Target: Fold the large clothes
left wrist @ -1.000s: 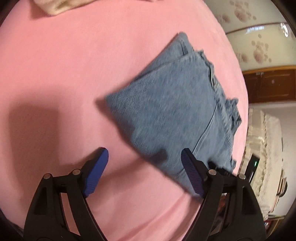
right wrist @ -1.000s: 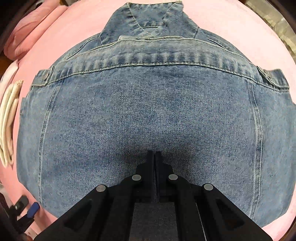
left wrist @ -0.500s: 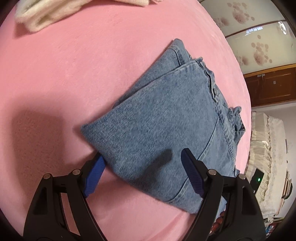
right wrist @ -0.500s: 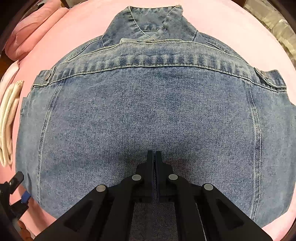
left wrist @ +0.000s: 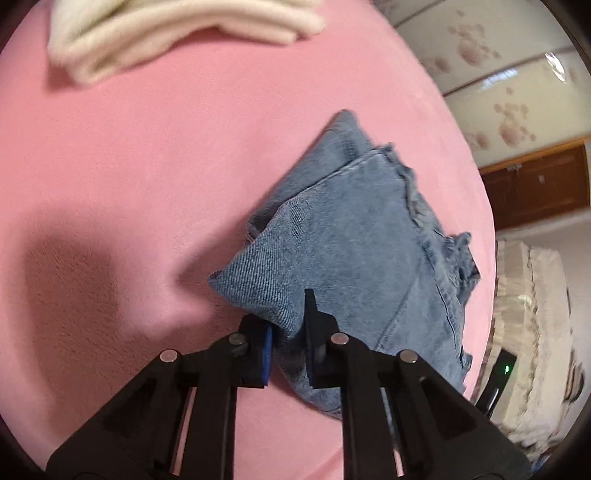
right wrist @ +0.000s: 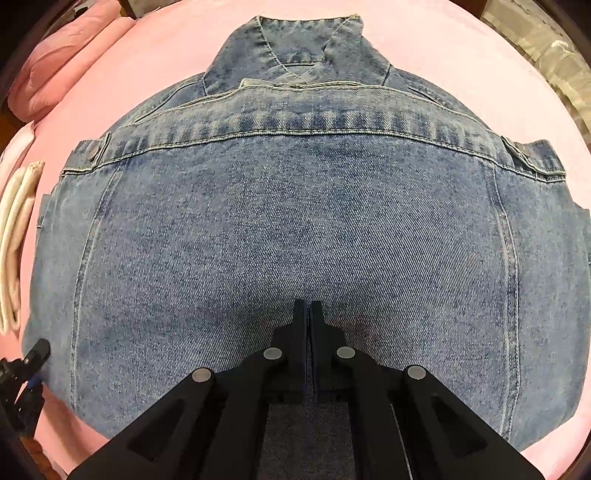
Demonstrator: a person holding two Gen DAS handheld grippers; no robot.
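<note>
My work surface is a bed (left wrist: 155, 155) covered in a soft pink blanket. A folded blue denim jacket (right wrist: 295, 221) lies flat on it. Beside the jacket sits a folded cream garment (left wrist: 177, 29), and pink bedding (right wrist: 66, 62) is bunched at one far corner.

My right gripper (right wrist: 307, 314) sits low in the centre of the frame, its jaws pressed together on a pinch of the denim jacket (right wrist: 295, 221) — the cloth bunches up slightly at the tips. The jacket lies folded on the pink bedcover (right wrist: 461, 55), collar (right wrist: 295, 48) at the top. At the left edge lies a folded cream cloth (right wrist: 14, 236); my left gripper (right wrist: 26, 369) pokes in at lower left.
</note>
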